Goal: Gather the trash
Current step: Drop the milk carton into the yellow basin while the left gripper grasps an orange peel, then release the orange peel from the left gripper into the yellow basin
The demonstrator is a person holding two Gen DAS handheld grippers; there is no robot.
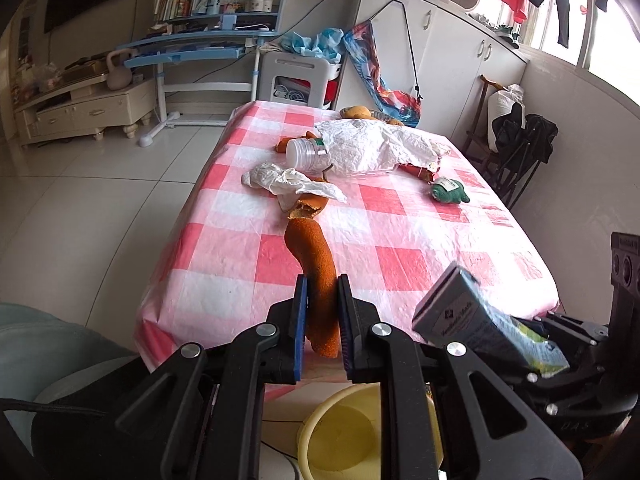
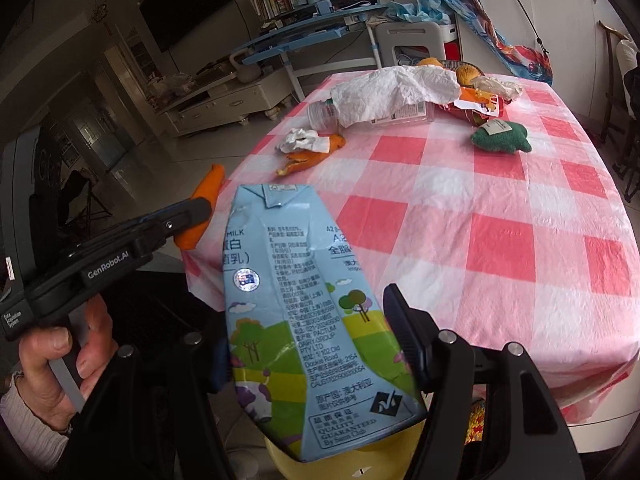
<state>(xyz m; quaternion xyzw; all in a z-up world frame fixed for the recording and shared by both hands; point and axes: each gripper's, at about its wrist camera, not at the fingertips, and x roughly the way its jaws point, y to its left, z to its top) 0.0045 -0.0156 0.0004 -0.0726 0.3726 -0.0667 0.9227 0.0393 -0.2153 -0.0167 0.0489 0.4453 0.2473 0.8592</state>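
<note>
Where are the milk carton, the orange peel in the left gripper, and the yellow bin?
milk carton [image 2: 304, 312], right wrist view, printed front panel.
orange peel [image 1: 316, 276], left wrist view, its middle above the pads.
yellow bin [image 1: 344, 436], left wrist view, inner wall.

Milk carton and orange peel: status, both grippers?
Left gripper shut on orange peel strip. Right gripper shut on blue milk carton. Both above yellow bin off the table edge. Tissue, bottle, more peel remain; path clear.
</note>
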